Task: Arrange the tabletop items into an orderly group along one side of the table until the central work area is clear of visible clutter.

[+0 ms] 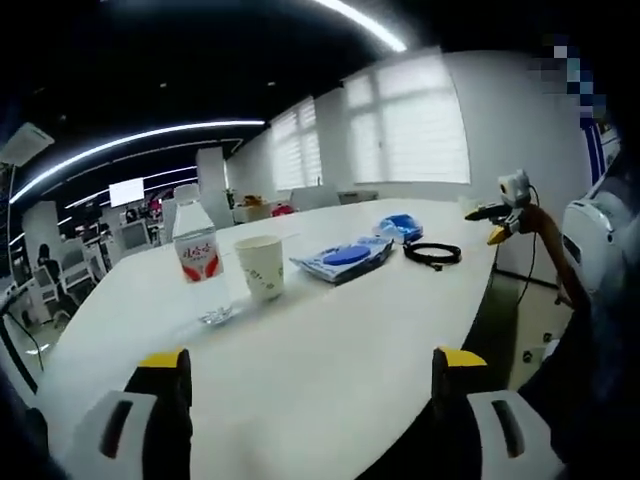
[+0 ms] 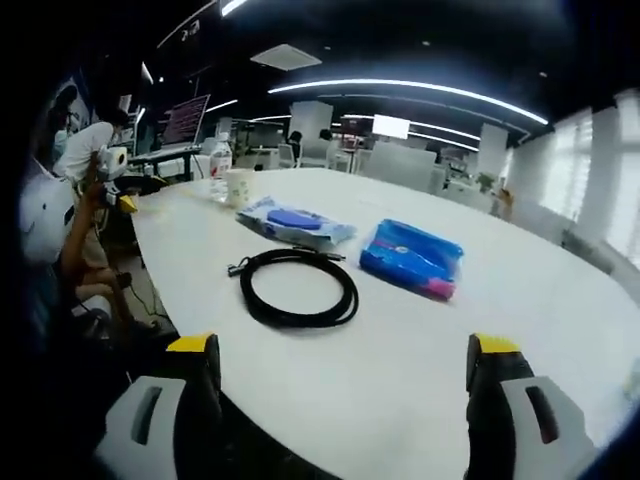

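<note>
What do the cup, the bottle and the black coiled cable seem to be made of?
The cup looks like matte paper: opaque off-white walls with a faint print. The bottle seems to be clear plastic, since the table shows through its lower part, and it has a glossy red and white label. The cable appears to have a smooth black rubber or plastic jacket with a slight sheen; which of the two I cannot tell.

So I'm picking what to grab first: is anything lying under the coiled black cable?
The coiled black cable lies flat on the bare white table, which shows through its loop. Nothing is visible beneath it; directly under the cord itself is hidden.
</note>
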`<action>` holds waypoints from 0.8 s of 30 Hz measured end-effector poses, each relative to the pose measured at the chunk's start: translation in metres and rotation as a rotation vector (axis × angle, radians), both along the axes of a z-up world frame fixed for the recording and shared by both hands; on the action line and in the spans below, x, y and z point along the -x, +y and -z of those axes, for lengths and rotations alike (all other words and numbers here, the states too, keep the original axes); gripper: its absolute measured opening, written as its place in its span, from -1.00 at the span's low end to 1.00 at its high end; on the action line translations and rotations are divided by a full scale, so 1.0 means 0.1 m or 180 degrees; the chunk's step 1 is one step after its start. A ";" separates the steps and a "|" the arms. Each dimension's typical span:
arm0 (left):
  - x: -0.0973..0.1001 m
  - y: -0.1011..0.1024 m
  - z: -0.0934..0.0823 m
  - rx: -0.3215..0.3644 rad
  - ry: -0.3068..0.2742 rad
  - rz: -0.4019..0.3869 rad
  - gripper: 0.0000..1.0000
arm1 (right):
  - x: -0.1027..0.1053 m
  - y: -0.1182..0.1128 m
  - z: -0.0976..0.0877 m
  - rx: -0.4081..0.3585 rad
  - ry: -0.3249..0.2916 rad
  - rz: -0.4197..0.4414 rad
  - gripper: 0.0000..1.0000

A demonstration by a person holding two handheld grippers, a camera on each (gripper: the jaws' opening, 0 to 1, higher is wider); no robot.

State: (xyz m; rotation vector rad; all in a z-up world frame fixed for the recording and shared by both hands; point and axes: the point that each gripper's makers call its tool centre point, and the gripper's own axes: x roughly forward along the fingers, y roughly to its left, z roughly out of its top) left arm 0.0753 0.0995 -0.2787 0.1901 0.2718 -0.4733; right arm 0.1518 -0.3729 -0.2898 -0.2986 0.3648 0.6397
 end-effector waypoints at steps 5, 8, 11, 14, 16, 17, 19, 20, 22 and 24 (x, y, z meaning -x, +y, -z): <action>0.02 -0.04 0.00 -0.0020 0.0015 0.0012 1.00 | 0.05 0.01 -0.03 -0.0019 -0.0026 -0.0045 0.99; 0.01 -0.05 0.01 -0.0010 0.0028 0.0011 1.00 | 0.06 0.02 -0.02 -0.0038 -0.0015 -0.0051 0.99; 0.01 -0.04 0.02 -0.0001 0.0025 -0.0006 1.00 | 0.07 0.00 -0.01 -0.0017 -0.0001 -0.0041 0.99; 0.02 -0.01 0.02 0.0006 0.0026 -0.0028 1.00 | 0.09 -0.01 -0.02 -0.0014 0.0002 -0.0040 0.99; 0.02 0.00 0.02 0.0006 0.0033 -0.0041 1.00 | 0.09 -0.02 -0.03 -0.0011 0.0000 -0.0041 0.99; 0.02 0.01 0.02 0.0004 0.0032 -0.0041 1.00 | 0.09 -0.02 -0.03 -0.0011 0.0001 -0.0041 0.99; 0.03 0.02 0.03 0.0007 0.0031 -0.0048 1.00 | 0.09 -0.02 -0.02 0.0001 0.0012 -0.0045 0.99; 0.04 0.03 0.03 0.0006 0.0033 -0.0050 1.00 | 0.09 -0.02 -0.01 0.0014 0.0025 -0.0046 0.99; 0.04 0.04 0.06 -0.0008 0.0060 -0.0064 1.00 | 0.09 -0.03 0.01 0.0026 0.0043 -0.0050 0.99; 0.04 0.06 0.07 -0.0025 0.0079 -0.0074 1.00 | 0.09 -0.03 0.01 0.0031 0.0046 -0.0049 0.99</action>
